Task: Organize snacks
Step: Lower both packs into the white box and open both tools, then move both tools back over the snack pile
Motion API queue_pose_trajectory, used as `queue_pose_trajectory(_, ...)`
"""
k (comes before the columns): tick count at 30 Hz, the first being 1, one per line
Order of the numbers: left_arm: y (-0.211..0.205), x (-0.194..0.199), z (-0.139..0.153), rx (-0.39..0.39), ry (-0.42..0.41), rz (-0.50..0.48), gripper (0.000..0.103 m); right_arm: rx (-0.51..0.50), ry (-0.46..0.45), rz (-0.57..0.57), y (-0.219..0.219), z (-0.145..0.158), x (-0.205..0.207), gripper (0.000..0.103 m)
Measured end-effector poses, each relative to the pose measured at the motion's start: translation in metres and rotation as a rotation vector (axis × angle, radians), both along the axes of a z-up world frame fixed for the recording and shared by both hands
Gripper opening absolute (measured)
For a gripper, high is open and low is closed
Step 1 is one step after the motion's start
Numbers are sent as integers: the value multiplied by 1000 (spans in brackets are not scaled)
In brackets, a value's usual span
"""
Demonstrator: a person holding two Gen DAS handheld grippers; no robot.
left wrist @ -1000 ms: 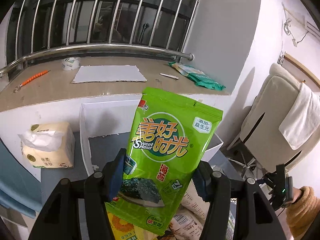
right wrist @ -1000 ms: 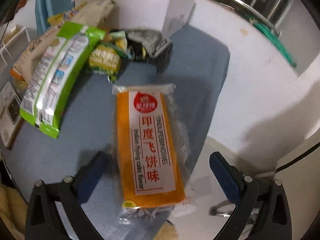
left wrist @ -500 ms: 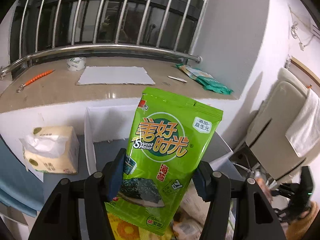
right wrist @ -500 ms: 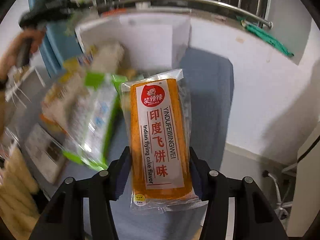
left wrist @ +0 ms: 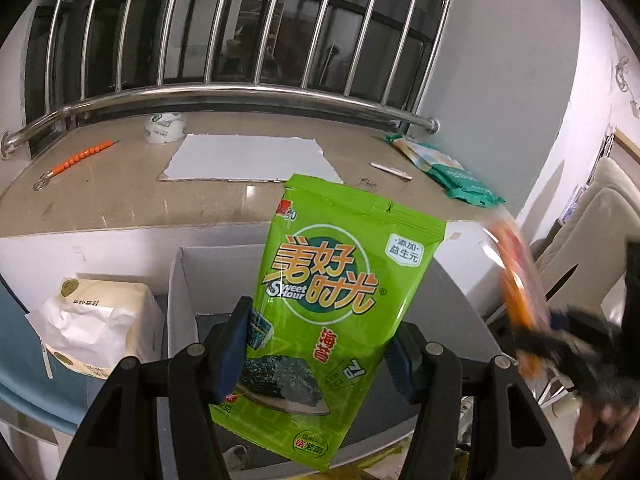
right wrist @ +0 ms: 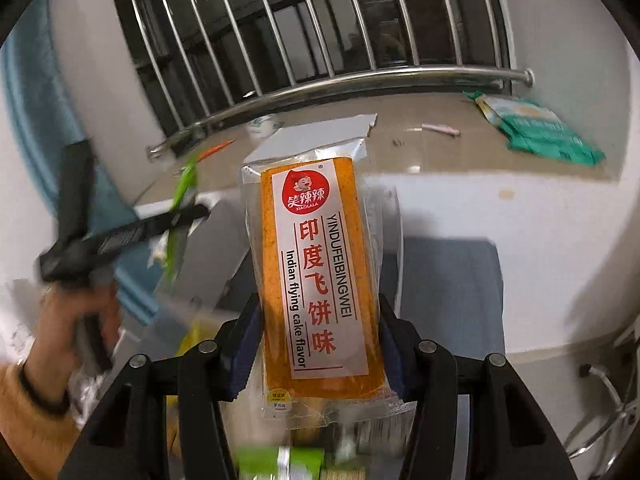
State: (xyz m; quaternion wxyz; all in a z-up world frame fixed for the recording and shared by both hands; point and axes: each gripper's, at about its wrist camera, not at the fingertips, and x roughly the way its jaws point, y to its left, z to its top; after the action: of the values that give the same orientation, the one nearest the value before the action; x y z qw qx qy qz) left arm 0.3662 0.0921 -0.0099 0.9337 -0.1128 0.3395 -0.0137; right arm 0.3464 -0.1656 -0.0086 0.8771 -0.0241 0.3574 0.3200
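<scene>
Your left gripper [left wrist: 320,354] has its fingers [left wrist: 236,344] closed on the lower part of a green seaweed bag [left wrist: 340,308], which stands nearly upright and leans a little to the right, lifted above the white box [left wrist: 182,312] on the grey table [left wrist: 460,300]. A tissue pack [left wrist: 96,332] sits just left of the box. Your right gripper [right wrist: 318,344] has its fingers [right wrist: 246,340] clamped on the sides of an orange snack pack [right wrist: 316,276], held upright in the air in front of the window ledge [right wrist: 440,152]. In the left view that pack appears blurred at the right
</scene>
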Motion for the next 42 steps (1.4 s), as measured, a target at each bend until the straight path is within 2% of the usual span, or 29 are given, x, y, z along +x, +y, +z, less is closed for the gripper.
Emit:
queue_pose_trajectory(2, 4, 2, -3, 2, 7, 4, 65, -13, 13, -7, 14, -4, 18, 59)
queue_pose_trajectory(3, 5, 3, -4, 8, 11, 3, 69, -14, 31, -7, 20, -7, 27, 60)
queue_pose_trajectory(4, 6, 5, -6, 16, 23, -6, 71, -19, 59, -6, 29, -10, 36, 67)
queue_pose_trajectory(5, 7, 7, -7, 17, 33, -14, 80, -20, 68, -16, 32, -13, 48, 81)
queue_pose_trajectory(6, 9, 8, -8, 26, 41, -9, 97, -8, 63, -30, 33, -14, 52, 87)
queue_pose_trajectory(7, 11, 8, -8, 40, 46, 3, 103, 4, 58, -34, 31, -13, 53, 94)
queue_pose_trajectory(8, 13, 7, -9, 49, 47, 10, 103, 3, 52, -50, 31, -13, 56, 101)
queue_pose_trajectory(9, 15, 6, -9, 47, 53, 10, 103, -11, 46, -73, 30, -14, 56, 103)
queue_pose_trajectory(14, 11, -4, -8, 77, 60, -4, 103, -57, 18, -49, 29, -17, 49, 103)
queue_pose_trajectory(20, 1, -29, 9, 127, 23, -28, 103, -21, -29, -7, 16, 0, 18, 103)
queue_pose_trajectory(25, -9, -85, 37, 113, -95, -52, 103, 54, -57, 37, -10, 14, -30, 103)
queue_pose_trajectory(28, -17, -128, 43, 108, -141, -67, 103, 103, -72, 63, -32, 13, -61, 103)
queue_pose_trajectory(33, -30, -201, 29, 118, -144, -27, 103, 66, -81, 32, -62, 0, -114, 103)
queue_pose_trajectory(37, -32, -259, 2, 35, -143, 0, 103, 79, -78, 14, -85, -24, -167, 103)
queue_pose_trajectory(40, -39, -297, -17, 48, -185, 58, 103, -14, -47, -8, -86, -50, -197, 103)
queue_pose_trajectory(42, -41, -312, -29, 24, -167, 86, 103, -69, -58, -38, -84, -66, -215, 103)
